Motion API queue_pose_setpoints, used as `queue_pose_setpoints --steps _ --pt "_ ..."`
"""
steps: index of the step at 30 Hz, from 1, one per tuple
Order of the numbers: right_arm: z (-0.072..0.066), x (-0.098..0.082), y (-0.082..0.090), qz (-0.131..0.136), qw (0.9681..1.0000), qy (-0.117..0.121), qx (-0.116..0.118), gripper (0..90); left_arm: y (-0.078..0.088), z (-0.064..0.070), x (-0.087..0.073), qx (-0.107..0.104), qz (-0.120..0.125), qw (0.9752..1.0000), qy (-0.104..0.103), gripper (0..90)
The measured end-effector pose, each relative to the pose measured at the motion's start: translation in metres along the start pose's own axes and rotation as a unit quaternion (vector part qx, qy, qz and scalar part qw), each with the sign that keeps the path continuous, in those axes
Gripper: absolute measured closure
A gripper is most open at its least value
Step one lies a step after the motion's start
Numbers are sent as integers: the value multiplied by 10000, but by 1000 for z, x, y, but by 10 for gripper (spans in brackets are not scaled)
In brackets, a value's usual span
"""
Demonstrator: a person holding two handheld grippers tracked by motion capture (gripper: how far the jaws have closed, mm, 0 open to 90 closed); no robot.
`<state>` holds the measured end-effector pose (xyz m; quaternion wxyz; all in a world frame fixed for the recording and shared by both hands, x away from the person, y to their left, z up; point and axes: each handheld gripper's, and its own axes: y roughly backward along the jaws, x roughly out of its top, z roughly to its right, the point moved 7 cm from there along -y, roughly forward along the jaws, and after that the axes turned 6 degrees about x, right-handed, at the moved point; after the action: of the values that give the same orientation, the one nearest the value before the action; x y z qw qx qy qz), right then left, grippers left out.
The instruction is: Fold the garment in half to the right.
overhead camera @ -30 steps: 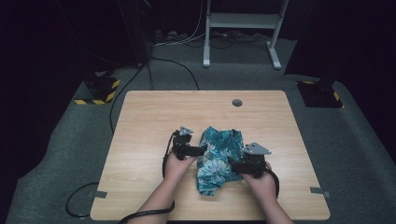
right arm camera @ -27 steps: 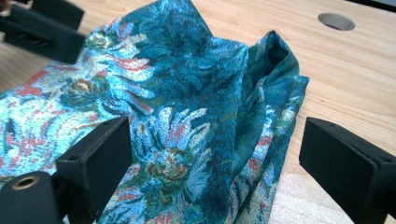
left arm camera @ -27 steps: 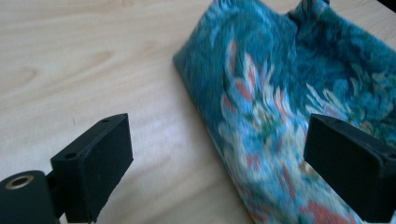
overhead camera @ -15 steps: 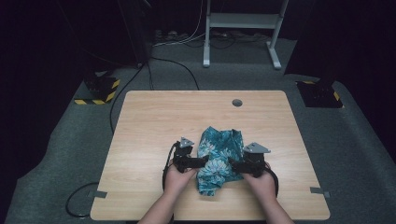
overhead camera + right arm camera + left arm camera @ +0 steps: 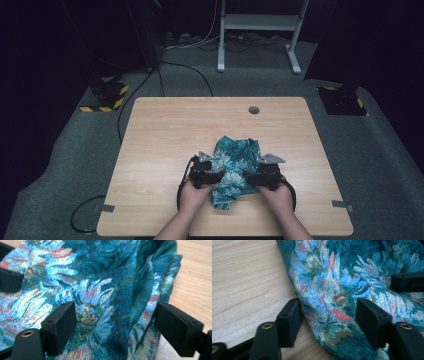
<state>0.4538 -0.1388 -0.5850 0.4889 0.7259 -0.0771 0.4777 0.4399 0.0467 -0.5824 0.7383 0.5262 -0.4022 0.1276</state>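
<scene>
Nearest us, our left hand (image 5: 194,194) and right hand (image 5: 278,196) came in over the front edge of the desk (image 5: 165,130), each holding a hand-held gripper. Between them lay the teal floral cloth (image 5: 233,171), crumpled in a heap on the front half of the desk, a little right of centre. Our left hand-held gripper (image 5: 216,177) met the cloth's left edge. In the left gripper view its jaws had just been closing, with a fold of the cloth (image 5: 342,290) between them; one jaw touched the fabric, yet the pads did not pinch it. Our right hand-held gripper (image 5: 248,178) met the cloth's right side, its jaws also just closing but standing apart over bunched fabric (image 5: 110,295), unclamped. Farther off, a round grommet hole (image 5: 254,109) sat near the desk's back edge, and beyond it a white frame (image 5: 260,22) stood on the grey carpet (image 5: 70,160).
</scene>
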Motion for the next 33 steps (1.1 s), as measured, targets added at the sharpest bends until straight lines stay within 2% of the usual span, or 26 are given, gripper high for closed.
queue_pose_setpoints --steps 2,5,8,11,18,21,25,29,33 --pt "-1 -3 -2 -93 10000 27 -13 274 1 0 -1 28 27 10000 -42 489" --pt "-4 -3 -1 -34 9999 -15 101 425 2 0 -3 46 53 10000 -58 566" --pt "-9 -2 1 -32 9999 -68 141 560 4 2 -6 90 64 9998 -161 666" --pt "-16 -3 1 -30 9998 -78 195 608 8 2 -10 124 50 9997 -185 701" --pt "-42 -8 3 -16 9994 32 350 594 28 -6 -28 209 49 9996 -205 699" --pt "-55 -12 5 -21 9989 114 452 570 39 -12 -38 226 96 9996 -131 675" --pt "-64 -13 8 -65 9984 149 544 472 48 -20 -42 198 152 9997 49 524" --pt "-59 -4 16 86 9986 64 525 425 53 -32 -26 221 326 9990 207 366" --pt "-49 15 24 309 9989 138 334 397 52 -36 4 269 545 9981 118 304"
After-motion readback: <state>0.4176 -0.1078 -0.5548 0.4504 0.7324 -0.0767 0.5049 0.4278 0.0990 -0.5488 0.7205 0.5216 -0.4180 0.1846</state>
